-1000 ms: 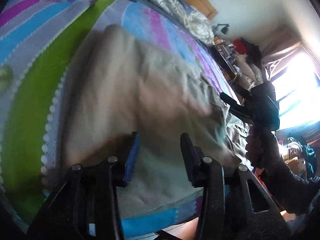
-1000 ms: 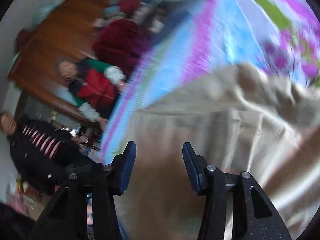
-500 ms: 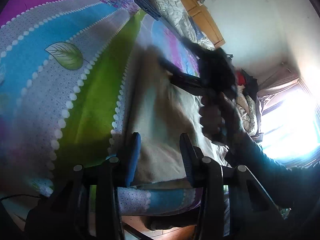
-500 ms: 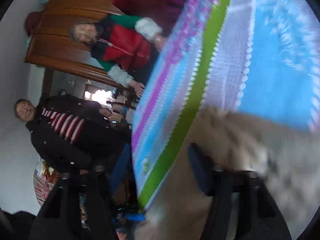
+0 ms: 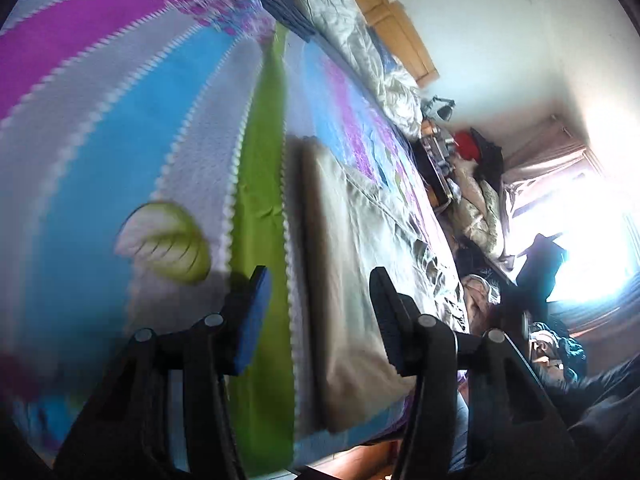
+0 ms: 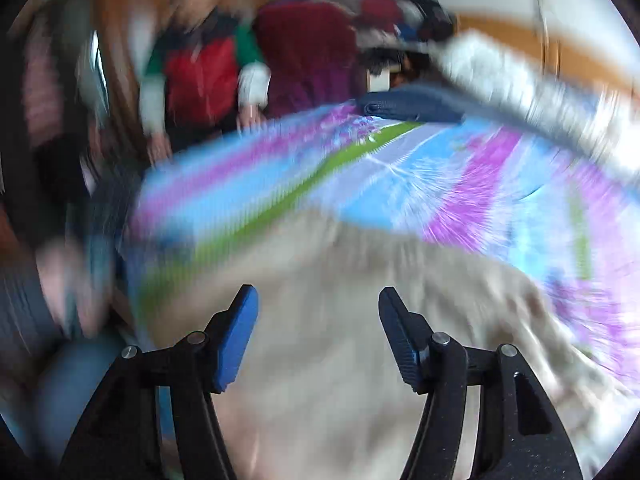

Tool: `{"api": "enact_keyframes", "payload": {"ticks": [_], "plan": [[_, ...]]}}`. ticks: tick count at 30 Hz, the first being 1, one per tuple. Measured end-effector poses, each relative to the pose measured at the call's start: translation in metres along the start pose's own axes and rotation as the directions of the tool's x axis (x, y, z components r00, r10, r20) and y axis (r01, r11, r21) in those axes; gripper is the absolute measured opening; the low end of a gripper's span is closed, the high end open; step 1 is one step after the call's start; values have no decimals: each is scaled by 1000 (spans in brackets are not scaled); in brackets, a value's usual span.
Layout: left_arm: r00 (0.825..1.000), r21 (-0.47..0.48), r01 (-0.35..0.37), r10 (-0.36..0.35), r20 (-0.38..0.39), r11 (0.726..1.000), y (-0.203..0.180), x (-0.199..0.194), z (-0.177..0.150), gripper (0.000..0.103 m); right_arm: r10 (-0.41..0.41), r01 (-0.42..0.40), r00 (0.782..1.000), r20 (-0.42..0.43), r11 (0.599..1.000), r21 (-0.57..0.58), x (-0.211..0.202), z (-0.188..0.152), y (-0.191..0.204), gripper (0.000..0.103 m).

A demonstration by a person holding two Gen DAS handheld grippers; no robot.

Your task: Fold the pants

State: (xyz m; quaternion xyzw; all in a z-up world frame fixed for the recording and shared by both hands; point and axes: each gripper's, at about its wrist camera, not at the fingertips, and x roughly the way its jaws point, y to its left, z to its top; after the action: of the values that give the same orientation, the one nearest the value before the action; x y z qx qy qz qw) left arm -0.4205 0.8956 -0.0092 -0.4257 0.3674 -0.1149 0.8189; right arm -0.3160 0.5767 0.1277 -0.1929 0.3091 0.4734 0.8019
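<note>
Beige pants (image 5: 352, 248) lie flat on a striped bedsheet (image 5: 120, 128), folded edge to the left along the green stripe. My left gripper (image 5: 318, 300) hovers open over that folded edge near the bed's front, nothing between its fingers. In the right wrist view, blurred by motion, the same pants (image 6: 360, 300) spread under my right gripper (image 6: 318, 320), which is open and empty above the cloth. The right gripper (image 5: 540, 264) also shows as a dark shape against the bright window in the left wrist view.
A rumpled quilt (image 5: 360, 40) and wooden headboard (image 5: 392, 28) lie at the bed's far end. Clutter (image 5: 460, 152) piles up beside the bed by a bright window (image 5: 592, 232). People (image 6: 200, 80) stand past the bed's far edge, before a wooden wardrobe (image 6: 120, 20).
The right gripper let the cloth go and drew back from over the pants toward the window side. The left gripper swung slightly; the pants now lie flat with a clean folded edge.
</note>
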Motion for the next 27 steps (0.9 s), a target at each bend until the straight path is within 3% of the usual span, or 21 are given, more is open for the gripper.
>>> {"api": "enact_keyframes", "payload": {"ticks": [2,3,6,7,9,12,17,22,23,24,27], "plan": [[1000,18,13,-13,-29,1000,-1,11,8,52,-165,165,986,12,973,-161,-17,-41,66,71],[998,24,43,-42,-52,999,-2,17,12,52,-240,244,970,49,938,-245,-20,-61,99,74],[993,12,89,-88,-75,996,-2,24,16,52,-335,377,926,175,791,-482,-7,-110,167,74],[992,5,103,-102,-77,995,1,25,18,52,-365,422,906,215,729,-539,4,-119,178,74],[990,-10,123,-123,-64,992,0,20,15,52,-422,479,873,244,645,-596,27,-132,188,65],[988,-18,151,-151,-40,988,0,11,7,52,-498,575,810,309,569,-588,38,-134,191,65],[987,-32,160,-160,-17,987,0,6,1,52,-522,573,804,287,547,-610,57,-132,187,64],[987,-23,161,-162,-15,987,-1,8,3,52,-550,604,772,318,482,-635,69,-130,193,66],[986,-23,166,-166,-13,986,0,8,2,52,-514,576,800,309,516,-634,72,-124,197,62],[986,-23,169,-169,-11,985,0,9,3,52,-496,563,813,304,538,-627,75,-111,196,62],[985,-28,174,-174,0,984,-1,8,2,51,-510,571,805,302,528,-629,73,-105,199,58]]}}
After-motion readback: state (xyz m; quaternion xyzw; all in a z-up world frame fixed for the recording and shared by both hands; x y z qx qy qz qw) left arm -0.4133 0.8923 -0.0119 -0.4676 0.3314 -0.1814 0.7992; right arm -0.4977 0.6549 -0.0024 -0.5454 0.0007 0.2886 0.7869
